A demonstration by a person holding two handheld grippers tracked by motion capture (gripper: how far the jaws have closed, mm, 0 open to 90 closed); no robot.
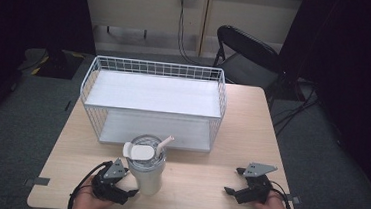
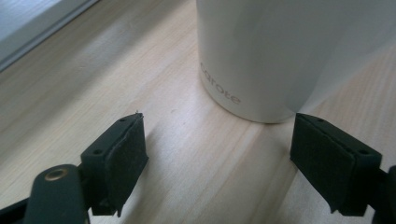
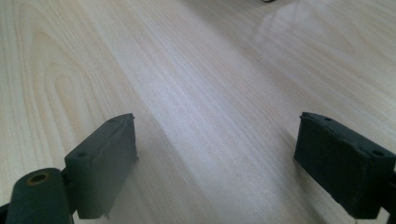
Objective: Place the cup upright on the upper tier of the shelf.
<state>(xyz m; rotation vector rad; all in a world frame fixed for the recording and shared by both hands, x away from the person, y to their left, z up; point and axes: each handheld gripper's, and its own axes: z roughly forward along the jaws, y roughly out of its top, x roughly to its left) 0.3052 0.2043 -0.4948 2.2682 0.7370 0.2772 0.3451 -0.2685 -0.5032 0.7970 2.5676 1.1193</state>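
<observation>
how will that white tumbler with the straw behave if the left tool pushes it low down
The tumbler looks tall with a narrow base, so it may tip. Its smooth wall could slip between the pads. Likely rigid; contents can't be seen.

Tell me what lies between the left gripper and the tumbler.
Nothing: in the left gripper view, bare table runs from the open left gripper to the tumbler.

High view sits above our side of the desk [image 1: 202, 186], looking forward and down, fairly far. Our left hand-held gripper [image 2: 217, 154] camera rides low, very close to the white tumbler [image 2: 285, 51] base; both share that cup. Right hand-held gripper [image 3: 215, 158] camera skims bare desktop.
</observation>
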